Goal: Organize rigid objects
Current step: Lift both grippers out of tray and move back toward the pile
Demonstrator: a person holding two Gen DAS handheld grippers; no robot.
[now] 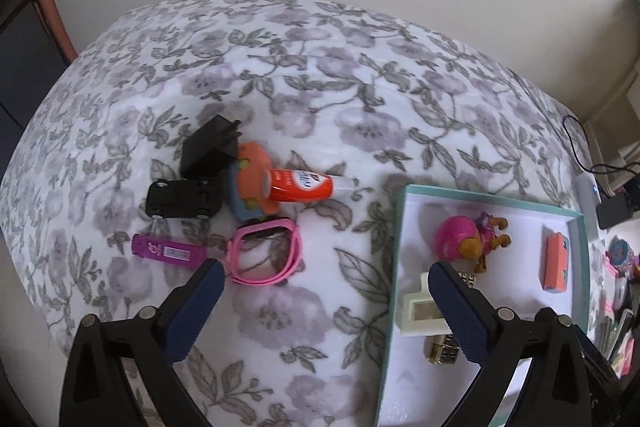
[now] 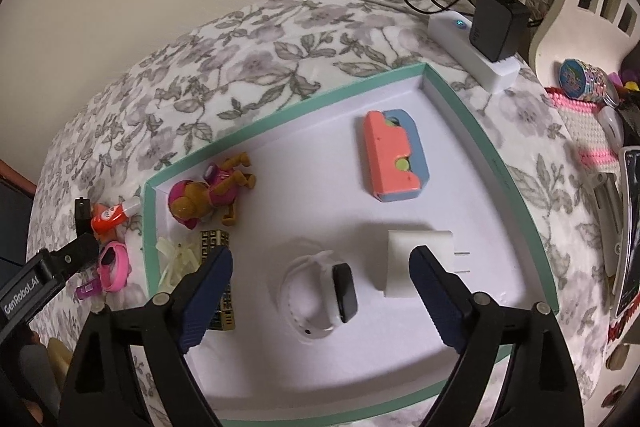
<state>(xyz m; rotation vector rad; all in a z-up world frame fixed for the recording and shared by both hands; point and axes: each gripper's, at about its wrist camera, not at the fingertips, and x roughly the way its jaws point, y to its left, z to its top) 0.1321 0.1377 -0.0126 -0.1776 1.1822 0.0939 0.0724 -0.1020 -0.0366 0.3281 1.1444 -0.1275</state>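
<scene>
Floral cloth [image 1: 320, 67] covers the bench in both views. In the left wrist view, the left claw [image 1: 324, 281] fills the bottom of the frame, spread wide and holding nothing. Just above its left finger lies a pink watch [image 1: 264, 255], with a purple stick [image 1: 168, 247] to its left. Higher, at centre left, sit a black car [image 1: 184, 203], a black block [image 1: 208, 147], an orange-and-blue toy [image 1: 250, 183] and an orange tube [image 1: 302, 185], all bunched together and touching. A teal-rimmed tray [image 1: 400, 247] takes the lower right, holding a pink dog figure [image 1: 472, 237].

In the right wrist view, the right claw [image 2: 320, 267] hangs at the bottom of the frame over the tray [image 2: 460, 107], also spread wide and empty. Between its fingers lies a white watch [image 2: 316, 291]. A white plug [image 2: 412, 255] sits just right of the watch, behind the right finger. A coral-and-blue case [image 2: 394, 157] lies at upper centre, and the dog figure [image 2: 208, 195] at the tray's left edge.
</scene>
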